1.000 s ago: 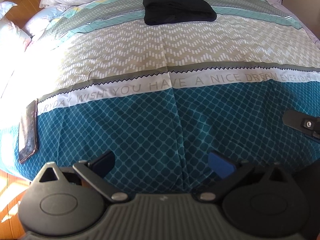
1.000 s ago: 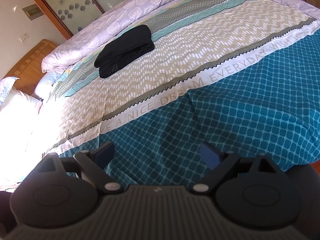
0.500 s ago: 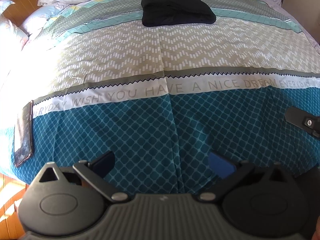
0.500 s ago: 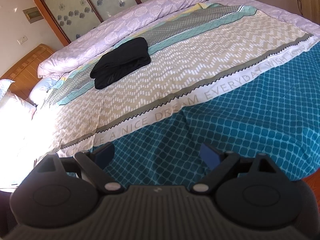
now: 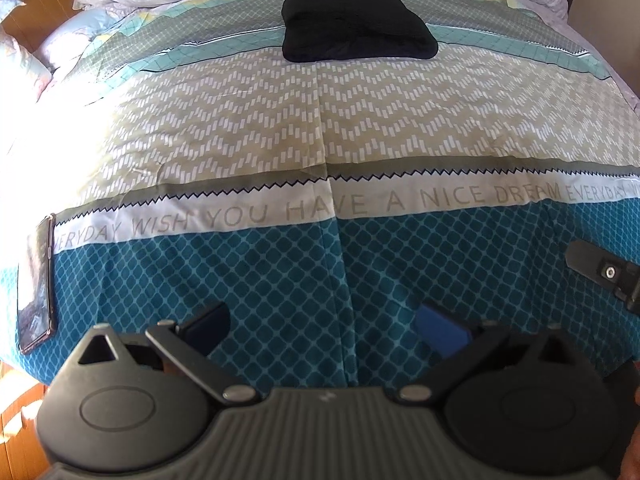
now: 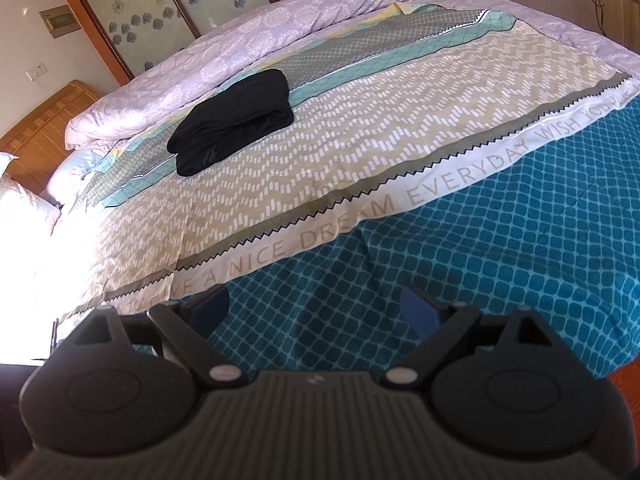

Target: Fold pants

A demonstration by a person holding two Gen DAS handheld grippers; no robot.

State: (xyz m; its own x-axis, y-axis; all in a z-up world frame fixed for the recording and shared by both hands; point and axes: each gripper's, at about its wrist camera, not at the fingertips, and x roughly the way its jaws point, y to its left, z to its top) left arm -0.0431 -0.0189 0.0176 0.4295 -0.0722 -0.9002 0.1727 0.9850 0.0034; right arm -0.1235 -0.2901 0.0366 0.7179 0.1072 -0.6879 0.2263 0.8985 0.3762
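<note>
The black pants [image 5: 356, 26] lie folded in a compact bundle at the far side of the bed; they also show in the right wrist view [image 6: 234, 120]. My left gripper [image 5: 324, 326] is open and empty, above the teal near part of the bedspread, far from the pants. My right gripper [image 6: 316, 310] is open and empty, also over the teal part. A piece of the right gripper [image 5: 604, 272] shows at the right edge of the left wrist view.
A patterned bedspread [image 5: 320, 132] covers the bed. A phone [image 5: 36, 284] lies at its near left edge. A lilac duvet [image 6: 280, 36] is bunched along the far side. A pillow [image 6: 24, 208] and wooden headboard [image 6: 44, 132] are at the left.
Both grippers have drawn back and tilted a little, so the pants sit slightly differently in view. The pants have not moved. Both grippers stay open.
</note>
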